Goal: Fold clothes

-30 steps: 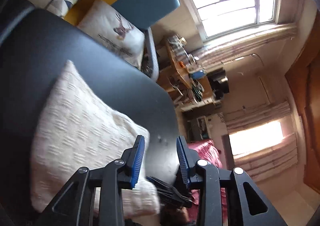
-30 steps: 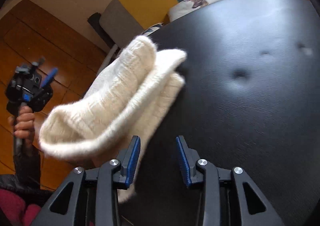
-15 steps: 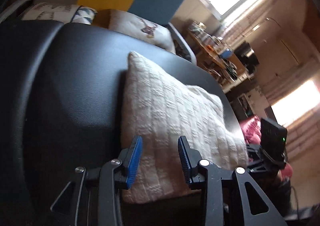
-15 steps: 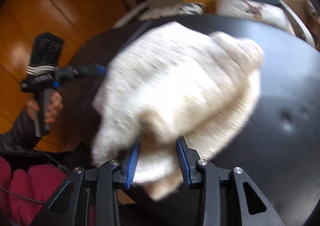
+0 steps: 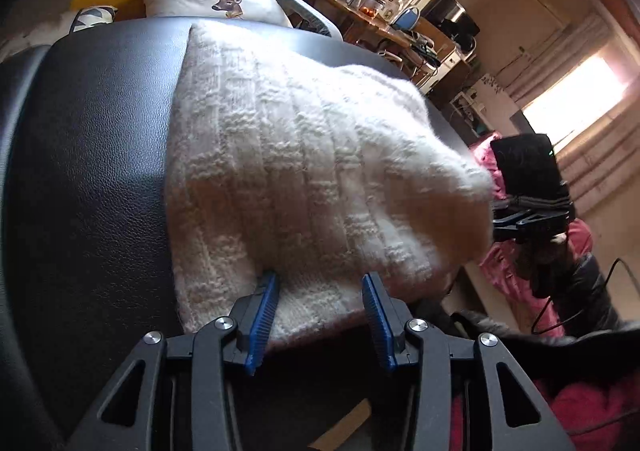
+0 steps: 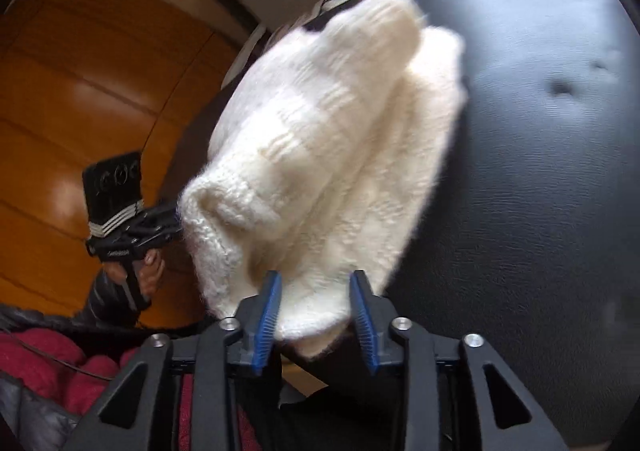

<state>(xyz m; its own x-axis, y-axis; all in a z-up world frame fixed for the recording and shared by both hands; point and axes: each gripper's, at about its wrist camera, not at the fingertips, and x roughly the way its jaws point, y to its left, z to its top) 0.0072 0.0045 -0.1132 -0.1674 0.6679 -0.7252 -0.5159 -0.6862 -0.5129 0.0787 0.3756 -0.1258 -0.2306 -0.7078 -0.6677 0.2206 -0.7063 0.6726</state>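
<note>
Both grippers work at the near edge of a cream knitted sweater (image 5: pixel 304 179) that lies folded on a black leather seat (image 5: pixel 96 155). Seen from its own camera, the left gripper (image 5: pixel 318 311) has its blue pads (image 5: pixel 264 315) astride the sweater's near hem, and its jaws are opening; the knit sits between them, but the pads do not press on it. Ahead of this gripper the sweater spreads flat across the seat, and its right-hand part is raised off the leather toward the right gripper (image 5: pixel 532 219), which shows as a black block on that side.

From the right wrist view, the right gripper (image 6: pixel 316 311) stands partly open with a thick fold of the sweater (image 6: pixel 320 155) between its pads. The fabric is blurred there, and I cannot tell whether the pads actually pinch it. The fold rises up and away from this gripper, with bare black seat (image 6: pixel 540 171) to its right. To its left, the left gripper (image 6: pixel 120 211) is held in a hand (image 6: pixel 148 271) in front of an orange wooden door (image 6: pixel 80 91).

Beyond the seat sits a cushion with a deer print (image 5: pixel 224 3).
</note>
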